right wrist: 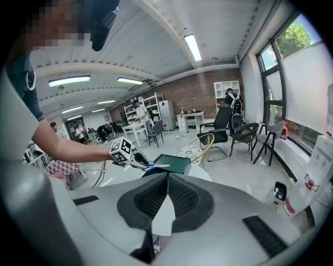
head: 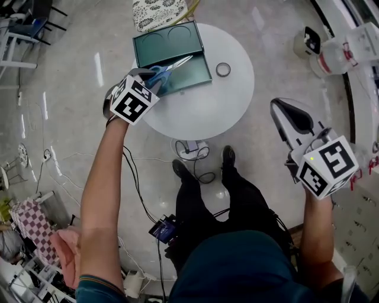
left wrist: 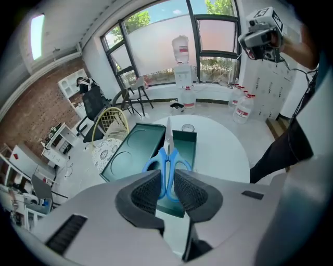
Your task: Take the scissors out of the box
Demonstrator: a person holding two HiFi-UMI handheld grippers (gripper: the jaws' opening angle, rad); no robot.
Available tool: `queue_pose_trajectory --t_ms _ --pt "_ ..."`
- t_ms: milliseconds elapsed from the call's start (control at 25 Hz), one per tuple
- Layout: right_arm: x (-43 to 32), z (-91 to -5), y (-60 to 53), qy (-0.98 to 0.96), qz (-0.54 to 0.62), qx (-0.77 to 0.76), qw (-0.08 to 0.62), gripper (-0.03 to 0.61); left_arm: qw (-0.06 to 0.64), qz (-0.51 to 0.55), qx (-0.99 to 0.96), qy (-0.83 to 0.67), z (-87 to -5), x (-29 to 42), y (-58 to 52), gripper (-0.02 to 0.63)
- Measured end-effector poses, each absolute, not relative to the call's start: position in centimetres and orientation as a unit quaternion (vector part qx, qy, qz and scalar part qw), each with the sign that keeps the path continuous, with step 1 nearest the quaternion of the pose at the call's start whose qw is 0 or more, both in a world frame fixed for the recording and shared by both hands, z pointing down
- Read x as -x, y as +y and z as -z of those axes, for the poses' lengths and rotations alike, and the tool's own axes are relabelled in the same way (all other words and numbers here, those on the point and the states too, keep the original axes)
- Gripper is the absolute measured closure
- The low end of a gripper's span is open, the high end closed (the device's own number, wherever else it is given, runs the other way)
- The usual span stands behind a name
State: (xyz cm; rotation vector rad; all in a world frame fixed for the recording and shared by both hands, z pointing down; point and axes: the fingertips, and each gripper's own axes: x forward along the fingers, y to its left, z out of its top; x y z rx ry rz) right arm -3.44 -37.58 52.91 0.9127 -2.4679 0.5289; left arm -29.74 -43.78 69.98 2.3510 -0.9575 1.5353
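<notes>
Blue-handled scissors (head: 167,71) hang over the open dark green box (head: 161,45) on the round white table (head: 228,103). My left gripper (head: 151,78) is shut on their handles. In the left gripper view the scissors (left wrist: 167,154) stick out between the pads, with closed blades pointing away over the box (left wrist: 127,156). My right gripper (head: 279,108) hovers off the table's right side, shut with nothing in it. In the right gripper view its jaws (right wrist: 167,181) meet, and the left gripper's cube (right wrist: 123,149), the scissors (right wrist: 156,166) and the box (right wrist: 174,163) lie beyond.
A small ring-shaped roll (head: 223,69) lies on the table right of the box. A patterned chair seat (head: 157,12) stands behind the table. Water bottles (head: 334,56) stand at the far right. Cables (head: 195,151) and the person's feet are under the table's near edge.
</notes>
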Motion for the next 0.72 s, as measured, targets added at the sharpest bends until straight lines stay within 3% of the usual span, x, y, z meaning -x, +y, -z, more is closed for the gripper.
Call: queue_pose_trajectory --t_ms 720 --pt "8.0 -38.4 -36.9 -0.930 -0.090 -0.305 0.183 0.540 0.035 -0.364 -0.802 -0.471 -47.5 31.4 -37.3 0.518"
